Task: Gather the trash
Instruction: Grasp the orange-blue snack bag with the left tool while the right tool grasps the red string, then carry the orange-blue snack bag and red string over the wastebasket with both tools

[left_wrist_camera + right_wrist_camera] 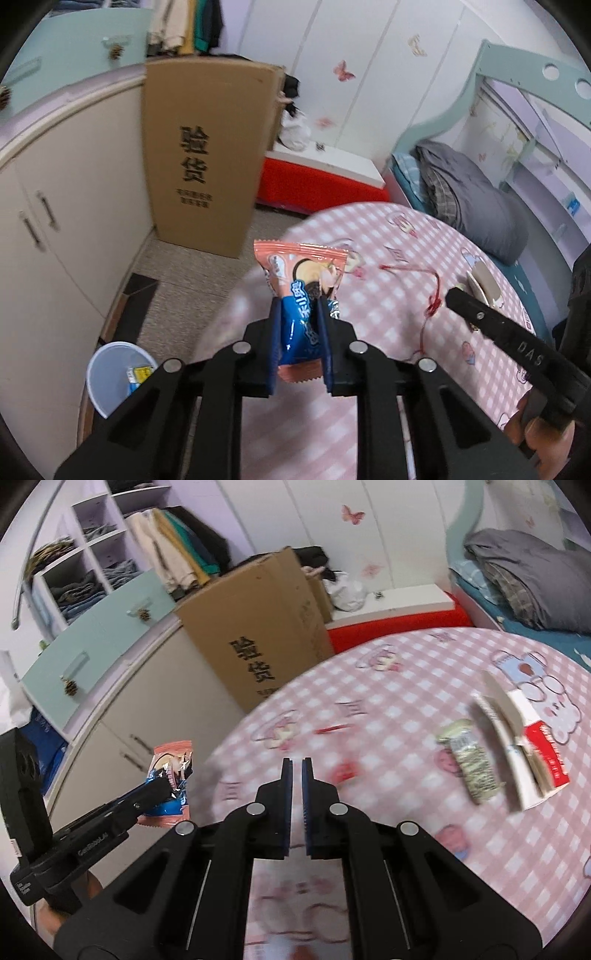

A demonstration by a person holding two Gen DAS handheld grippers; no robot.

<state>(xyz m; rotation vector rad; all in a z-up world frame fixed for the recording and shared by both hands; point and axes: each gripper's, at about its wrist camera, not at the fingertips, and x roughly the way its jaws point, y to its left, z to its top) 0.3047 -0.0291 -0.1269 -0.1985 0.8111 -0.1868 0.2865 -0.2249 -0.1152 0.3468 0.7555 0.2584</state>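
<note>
Wrapper (303, 295) pinched in left gripper (300, 306) past table (388, 314) edge, likely bound for floor bin (110, 373); right gripper (297, 766) closed, empty, remaining scraps (472, 760) blurred, next.

The cardboard box (207, 155), standing on the floor beyond the left gripper (299, 314) and a little to its left, bears 2 large black characters, 验货, one above the other, with 2 smaller lines beneath that are too blurred to read. The right gripper's arm (524, 350), to the right of that claw, carries the raised letters "DAS". The snack wrapper (303, 291) clamped between the left fingers shows white characters on blue, unreadable.
</note>
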